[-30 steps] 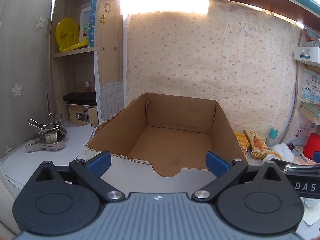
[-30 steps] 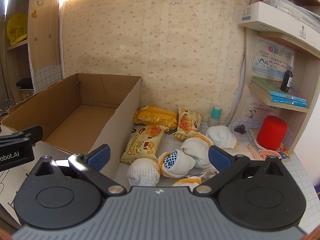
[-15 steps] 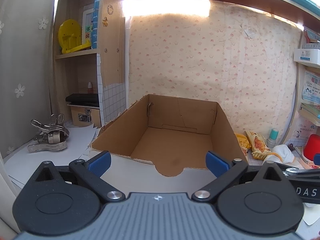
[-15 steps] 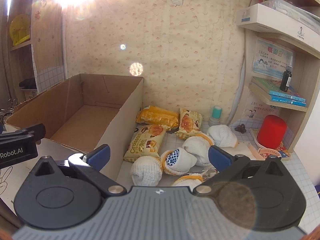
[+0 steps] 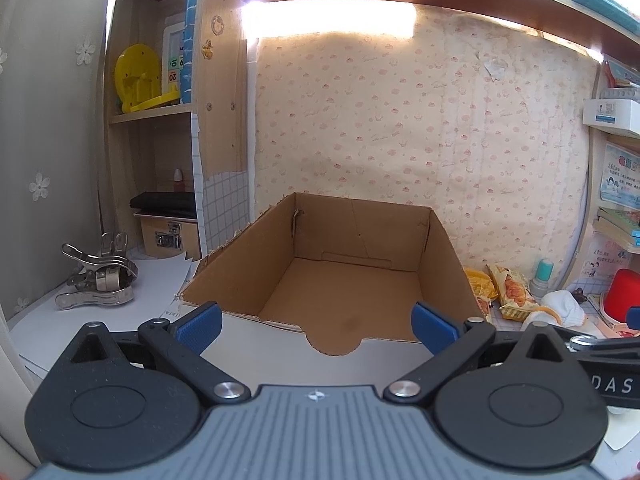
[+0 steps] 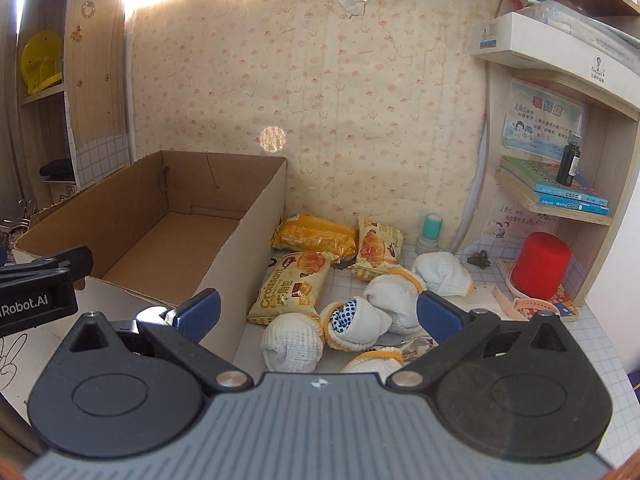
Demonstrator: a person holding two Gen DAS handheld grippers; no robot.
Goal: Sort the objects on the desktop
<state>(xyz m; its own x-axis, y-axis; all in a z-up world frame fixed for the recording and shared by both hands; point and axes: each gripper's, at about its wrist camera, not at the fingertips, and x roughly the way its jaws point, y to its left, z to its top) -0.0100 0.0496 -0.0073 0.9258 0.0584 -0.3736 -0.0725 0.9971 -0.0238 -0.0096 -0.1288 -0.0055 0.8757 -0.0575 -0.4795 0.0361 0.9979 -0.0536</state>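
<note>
An empty open cardboard box stands on the desk. My left gripper is open, held in front of the box's near wall with nothing between its blue pads. To the right of the box lie three yellow snack packets, among them a croissant packet, and several rolled white socks. My right gripper is open above the near socks, holding nothing. The packets and one sock also show at the right of the left wrist view.
Metal clips lie on white paper at the left. A red cup, a teal-capped bottle and a pink watch strap sit at the right. Shelves with books flank the desk. Patterned wall behind.
Both grippers have risen and tilted a little, so the box and the snacks sit lower in view. Both stay open. Nothing on the desk has moved.
</note>
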